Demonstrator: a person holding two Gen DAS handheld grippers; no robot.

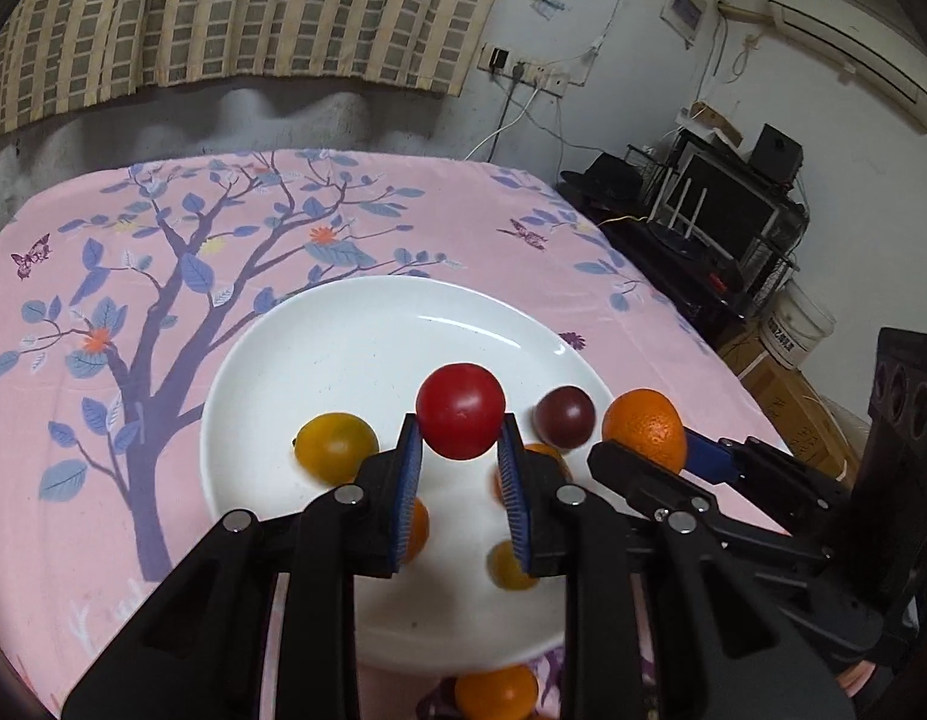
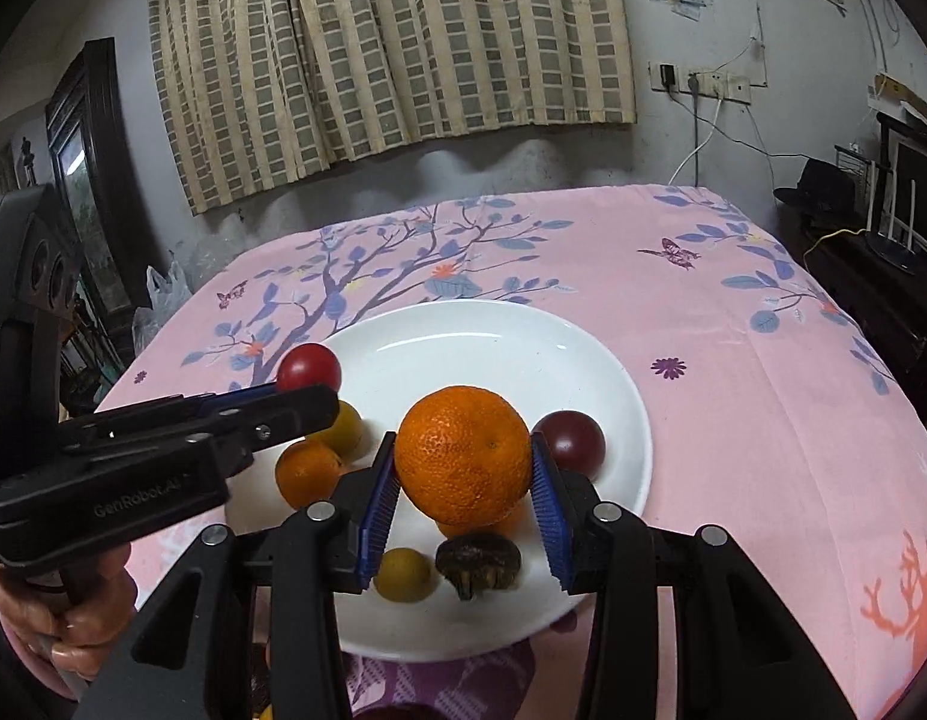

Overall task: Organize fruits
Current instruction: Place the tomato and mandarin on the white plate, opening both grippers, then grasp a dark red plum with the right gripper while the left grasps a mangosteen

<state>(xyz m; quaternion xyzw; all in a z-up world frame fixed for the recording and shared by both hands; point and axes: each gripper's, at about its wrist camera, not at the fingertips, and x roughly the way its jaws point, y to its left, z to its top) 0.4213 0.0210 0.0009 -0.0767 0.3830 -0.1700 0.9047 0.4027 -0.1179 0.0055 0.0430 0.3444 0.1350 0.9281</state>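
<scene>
The left gripper [image 1: 460,438] has its blue pads clamped on a smooth red tomato [image 1: 460,418], held above the white plate [image 1: 319,360]. The right gripper [image 2: 463,474] is closed on a dimpled orange [image 2: 463,455] above the same plate; a dark plum [image 2: 570,439] lies just beyond its right finger, and a yellow fruit [image 2: 403,575] sits below its left one.

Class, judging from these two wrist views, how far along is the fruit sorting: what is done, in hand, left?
Done: several small fruits already lie on the white plate, among them a dark plum and a yellow fruit. In hand: the left claw grips a red tomato, the right claw an orange, both above the plate. Left: setting these down, plus an orange fruit off the plate's near edge.
</scene>
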